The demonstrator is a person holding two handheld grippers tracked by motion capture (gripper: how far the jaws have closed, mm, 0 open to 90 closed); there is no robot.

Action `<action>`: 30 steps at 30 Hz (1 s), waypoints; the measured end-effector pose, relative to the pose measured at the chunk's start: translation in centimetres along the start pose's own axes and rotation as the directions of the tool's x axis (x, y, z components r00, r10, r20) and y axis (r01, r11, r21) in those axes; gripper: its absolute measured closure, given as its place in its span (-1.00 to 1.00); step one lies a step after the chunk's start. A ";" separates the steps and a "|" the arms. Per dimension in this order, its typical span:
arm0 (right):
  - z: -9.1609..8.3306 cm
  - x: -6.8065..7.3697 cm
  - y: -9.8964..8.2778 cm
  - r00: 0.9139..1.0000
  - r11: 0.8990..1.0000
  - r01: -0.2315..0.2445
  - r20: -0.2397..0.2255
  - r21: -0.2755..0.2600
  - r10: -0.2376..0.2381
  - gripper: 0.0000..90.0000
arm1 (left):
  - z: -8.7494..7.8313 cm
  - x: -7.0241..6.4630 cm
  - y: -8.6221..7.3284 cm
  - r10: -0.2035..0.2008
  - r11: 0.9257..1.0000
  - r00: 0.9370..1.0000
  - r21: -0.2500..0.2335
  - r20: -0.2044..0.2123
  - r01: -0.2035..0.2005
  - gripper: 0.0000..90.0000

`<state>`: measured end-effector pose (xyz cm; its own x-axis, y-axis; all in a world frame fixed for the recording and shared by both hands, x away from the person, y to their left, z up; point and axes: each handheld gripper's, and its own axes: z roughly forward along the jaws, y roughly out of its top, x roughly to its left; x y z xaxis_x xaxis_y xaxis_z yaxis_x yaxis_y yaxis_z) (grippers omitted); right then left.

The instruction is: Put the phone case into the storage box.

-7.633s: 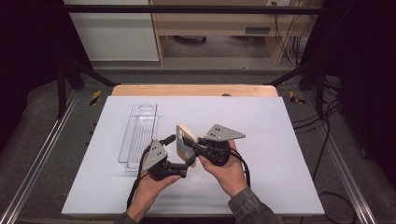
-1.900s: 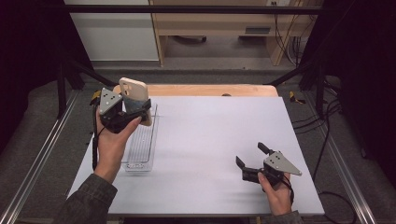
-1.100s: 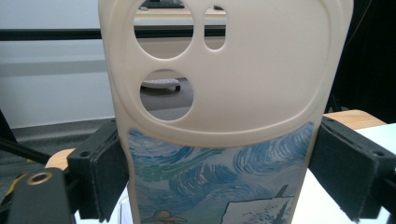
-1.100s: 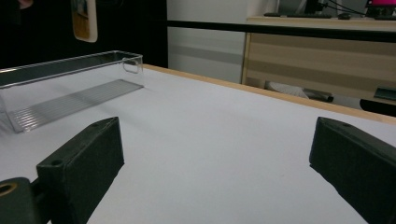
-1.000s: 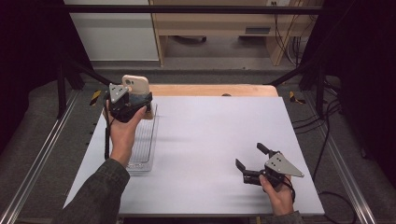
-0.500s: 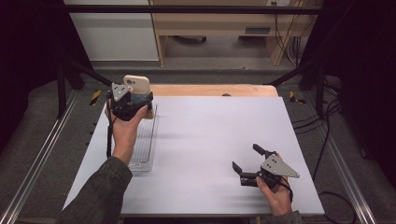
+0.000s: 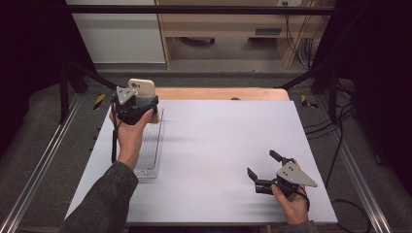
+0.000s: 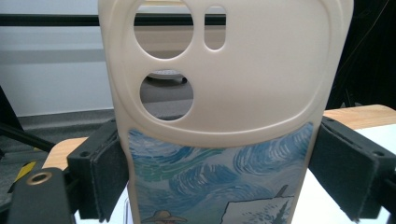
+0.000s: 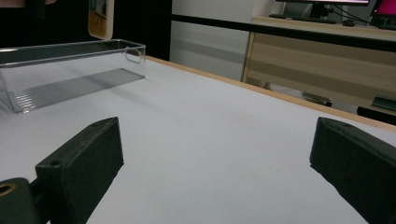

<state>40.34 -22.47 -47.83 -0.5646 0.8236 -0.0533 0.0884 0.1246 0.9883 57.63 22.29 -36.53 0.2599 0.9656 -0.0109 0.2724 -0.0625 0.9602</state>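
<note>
Above the far end of the clear tray, at the far left of the table, a phone case is being held up in the air by the left gripper. In the left gripper view the case is being squeezed from both sides by the two black jaws, low down on its painted part. The case is being held upright. Its long side is running up and down, and the end with the camera holes is pointing up. The painted back is being shown to the gripper's own camera. The lower end cannot be seen, so how near it is to the tray cannot be told.

Some things could go wrong from here. The case is being gripped only by its thin, smooth edges, so it could be squeezed out of shape, or it could slip and tip if the hand is turned fast. If it is let go from this high, it could bounce off the tray wall and land on the table.

Near the front right of the table the right gripper is being held low, well apart from the case. Its jaws are spread wide and nothing is being held between them.
</note>
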 end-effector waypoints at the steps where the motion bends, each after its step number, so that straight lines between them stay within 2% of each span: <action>1: 0.0 0.0 0.0 1.000 1.000 0.001 0.000 0.001 -0.001 -0.94 | 0.1 0.0 0.0 -0.002 1.000 1.000 -0.002 -0.002 0.002 -0.73; 13: 0.1 -0.1 -0.1 1.000 1.000 -0.001 0.001 0.004 0.001 -0.94 | 2.2 0.8 -0.9 0.007 1.000 1.000 -0.019 -0.024 -0.007 -0.73; 19: 0.3 0.1 -0.1 1.000 1.000 0.004 -0.013 0.011 -0.004 -0.93 | 3.8 0.9 -1.9 0.012 1.000 0.999 -0.001 -0.040 -0.012 -0.73; 22: 0.3 0.1 -0.1 1.000 1.000 0.001 -0.013 0.008 -0.001 -0.94 | 4.1 0.9 -2.0 0.035 0.999 0.998 0.003 -0.056 -0.035 -0.73; 30: 0.3 0.1 -0.1 1.000 1.000 -0.004 -0.016 0.004 0.004 -0.93 | 4.6 1.1 -2.3 0.024 1.000 0.998 0.010 -0.059 -0.024 -0.74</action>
<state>40.51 -22.20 -47.99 -0.5771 0.8153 -0.0474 0.0934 0.1236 0.9879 61.54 22.37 -40.05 0.2117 0.9769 0.0288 0.2751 -0.0879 0.9574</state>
